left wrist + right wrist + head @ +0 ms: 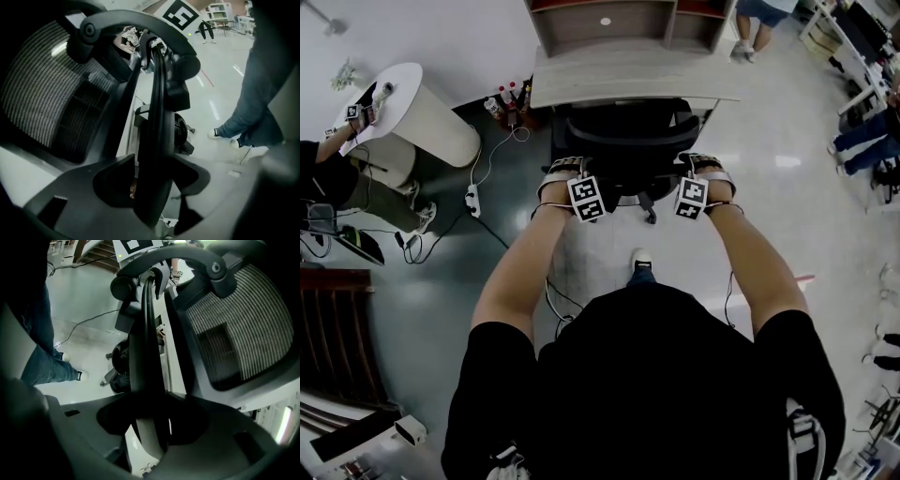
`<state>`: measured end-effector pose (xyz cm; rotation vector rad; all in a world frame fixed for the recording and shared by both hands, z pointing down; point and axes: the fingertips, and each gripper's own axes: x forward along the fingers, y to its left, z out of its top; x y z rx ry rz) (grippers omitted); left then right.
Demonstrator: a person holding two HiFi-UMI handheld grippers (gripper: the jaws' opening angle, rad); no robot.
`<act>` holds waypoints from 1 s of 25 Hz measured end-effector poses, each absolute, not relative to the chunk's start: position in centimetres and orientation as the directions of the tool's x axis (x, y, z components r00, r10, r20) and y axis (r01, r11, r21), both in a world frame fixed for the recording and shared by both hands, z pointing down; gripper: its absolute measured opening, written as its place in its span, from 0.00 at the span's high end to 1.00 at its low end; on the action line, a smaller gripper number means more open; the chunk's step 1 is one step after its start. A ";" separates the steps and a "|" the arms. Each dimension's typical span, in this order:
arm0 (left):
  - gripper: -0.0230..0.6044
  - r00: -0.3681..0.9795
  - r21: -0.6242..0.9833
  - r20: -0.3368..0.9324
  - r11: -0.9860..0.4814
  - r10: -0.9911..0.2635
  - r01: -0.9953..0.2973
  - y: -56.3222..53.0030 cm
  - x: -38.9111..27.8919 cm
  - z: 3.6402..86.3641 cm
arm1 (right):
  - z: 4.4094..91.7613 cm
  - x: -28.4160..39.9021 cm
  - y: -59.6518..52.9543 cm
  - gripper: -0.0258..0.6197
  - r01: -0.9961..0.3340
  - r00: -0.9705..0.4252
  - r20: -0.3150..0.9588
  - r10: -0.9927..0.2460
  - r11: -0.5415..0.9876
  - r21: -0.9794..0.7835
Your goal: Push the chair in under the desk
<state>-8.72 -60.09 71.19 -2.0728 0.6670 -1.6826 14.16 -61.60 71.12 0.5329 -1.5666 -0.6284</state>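
A black mesh office chair (619, 131) stands with its seat under the pale wooden desk (628, 80), its backrest toward me. My left gripper (565, 169) is at the left edge of the backrest and my right gripper (705, 164) at the right edge. In the left gripper view the backrest's black rim (157, 117) runs between the jaws of the left gripper (152, 187), with gaps showing on both sides. The right gripper view shows the same: the rim (143, 333) stands between the right gripper's (150, 427) parted jaws, a light sliver beside it. Both grippers are open.
A hutch shelf (609, 23) sits on the desk. Bottles (506, 103) stand on the floor by the desk's left corner, near a power strip with cables (473, 197). A round white table (412, 112) is at left. My foot (640, 261) is behind the chair. Another person (755, 33) stands beyond the desk.
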 end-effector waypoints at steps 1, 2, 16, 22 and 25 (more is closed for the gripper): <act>0.61 0.175 -0.576 0.786 -0.805 -0.593 -0.143 -60.0 -8.8 70.8 | 70.8 14.3 -61.3 0.67 0.016 -0.088 0.733 -0.675 0.734 0.678; 0.60 0.182 -0.577 0.779 -0.800 -0.600 -0.167 -59.8 -8.8 70.4 | 70.5 14.5 -60.9 0.67 0.000 -0.088 0.726 -0.682 0.729 0.684; 0.60 0.383 -0.541 0.566 -0.679 -0.730 -0.496 -54.7 -8.7 62.7 | 63.2 14.7 -55.6 0.72 -0.424 -0.167 0.632 -0.757 0.634 0.647; 0.61 0.446 -0.493 0.473 -0.648 -0.760 -0.581 -51.8 -8.6 60.0 | 60.7 13.9 -53.1 0.75 -0.546 -0.214 0.598 -0.773 0.602 0.582; 0.66 0.471 -0.450 0.420 -0.628 -0.776 -0.635 -50.2 -9.2 58.8 | 59.7 13.4 -51.7 0.76 -0.603 -0.241 0.579 -0.779 0.588 0.540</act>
